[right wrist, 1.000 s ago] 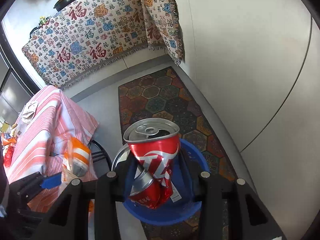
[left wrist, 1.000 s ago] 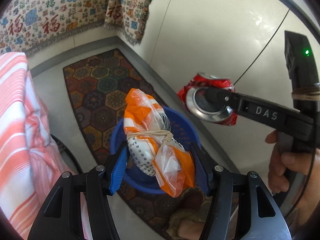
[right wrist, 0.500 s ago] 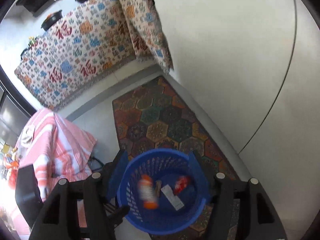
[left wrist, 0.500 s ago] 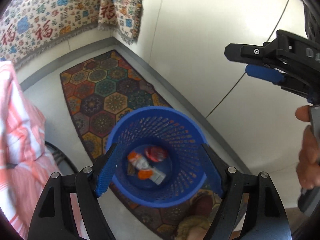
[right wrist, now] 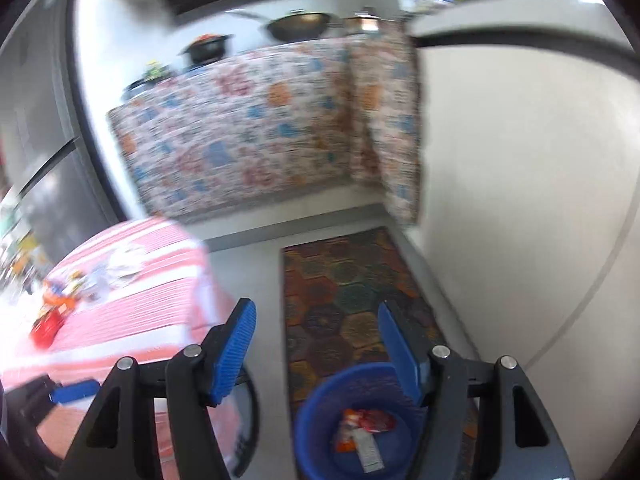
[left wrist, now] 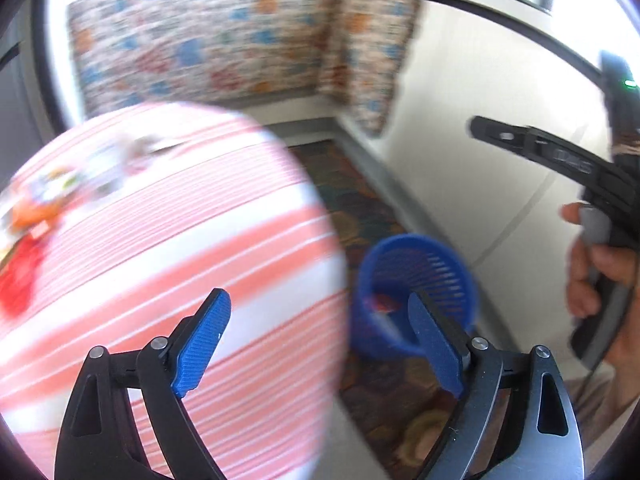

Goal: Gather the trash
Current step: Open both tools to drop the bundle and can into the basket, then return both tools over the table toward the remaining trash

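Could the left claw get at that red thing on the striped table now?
Probably yes: the left claw is open and empty, and the red thing lies uncovered on the table.

My left camera looks steeply down past my left tongs (left wrist: 320,344), close over the striped table (left wrist: 160,248), with the blue basket (left wrist: 416,280) beyond. My right camera tilts down less, from farther back. Both share the table (right wrist: 132,304), basket (right wrist: 320,400), rug (right wrist: 352,280) and patterned cloth (right wrist: 248,132)

No lettering can be read; raised letters on the right tool's arm (left wrist: 568,164) are blurred.
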`<action>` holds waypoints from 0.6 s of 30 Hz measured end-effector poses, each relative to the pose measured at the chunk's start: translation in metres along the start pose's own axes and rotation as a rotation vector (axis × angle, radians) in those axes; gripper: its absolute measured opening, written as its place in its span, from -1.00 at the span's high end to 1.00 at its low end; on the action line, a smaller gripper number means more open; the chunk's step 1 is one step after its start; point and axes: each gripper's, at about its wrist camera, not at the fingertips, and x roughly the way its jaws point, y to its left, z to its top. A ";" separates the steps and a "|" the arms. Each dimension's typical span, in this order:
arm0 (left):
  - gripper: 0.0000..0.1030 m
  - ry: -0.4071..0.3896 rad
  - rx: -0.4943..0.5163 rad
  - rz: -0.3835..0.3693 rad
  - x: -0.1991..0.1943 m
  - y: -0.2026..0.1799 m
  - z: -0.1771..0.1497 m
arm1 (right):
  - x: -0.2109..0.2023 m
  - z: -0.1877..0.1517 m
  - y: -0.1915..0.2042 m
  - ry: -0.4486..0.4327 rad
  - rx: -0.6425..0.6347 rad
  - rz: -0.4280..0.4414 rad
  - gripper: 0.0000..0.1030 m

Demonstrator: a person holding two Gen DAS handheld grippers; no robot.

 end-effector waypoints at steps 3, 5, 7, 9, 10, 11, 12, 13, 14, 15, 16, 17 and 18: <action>-0.77 0.021 -0.089 0.104 -0.013 0.055 -0.021 | 0.001 -0.008 0.062 0.027 -0.106 0.090 -0.27; -0.77 0.029 -0.142 0.157 -0.019 0.084 -0.034 | 0.003 -0.018 0.107 0.048 -0.191 0.151 -0.27; -0.77 0.031 -0.177 0.207 -0.024 0.111 -0.045 | 0.007 -0.033 0.146 0.082 -0.267 0.210 -0.27; -0.77 0.036 -0.194 0.250 -0.027 0.134 -0.051 | 0.013 -0.051 0.187 0.127 -0.344 0.270 -0.27; -0.77 0.036 -0.201 0.269 -0.029 0.143 -0.053 | 0.016 -0.059 0.203 0.152 -0.374 0.294 -0.27; -0.77 0.038 -0.208 0.285 -0.029 0.154 -0.055 | 0.019 -0.066 0.215 0.175 -0.396 0.314 -0.26; -0.77 0.042 -0.215 0.296 -0.030 0.163 -0.058 | 0.023 -0.073 0.228 0.201 -0.417 0.332 -0.26; -0.77 0.047 -0.222 0.306 -0.029 0.172 -0.060 | 0.027 -0.078 0.238 0.217 -0.432 0.338 -0.26; -0.77 0.053 -0.227 0.314 -0.028 0.177 -0.063 | 0.031 -0.083 0.247 0.234 -0.447 0.339 -0.26; -0.79 0.054 -0.229 0.321 -0.029 0.182 -0.066 | 0.034 -0.087 0.253 0.243 -0.455 0.337 -0.26; -0.83 0.043 -0.224 0.323 -0.031 0.189 -0.068 | 0.039 -0.089 0.258 0.254 -0.460 0.334 -0.26; -0.85 0.045 -0.216 0.332 -0.031 0.192 -0.069 | 0.044 -0.090 0.261 0.261 -0.458 0.327 -0.26; -0.88 0.042 -0.212 0.333 -0.031 0.194 -0.069 | 0.046 -0.091 0.262 0.264 -0.453 0.321 -0.26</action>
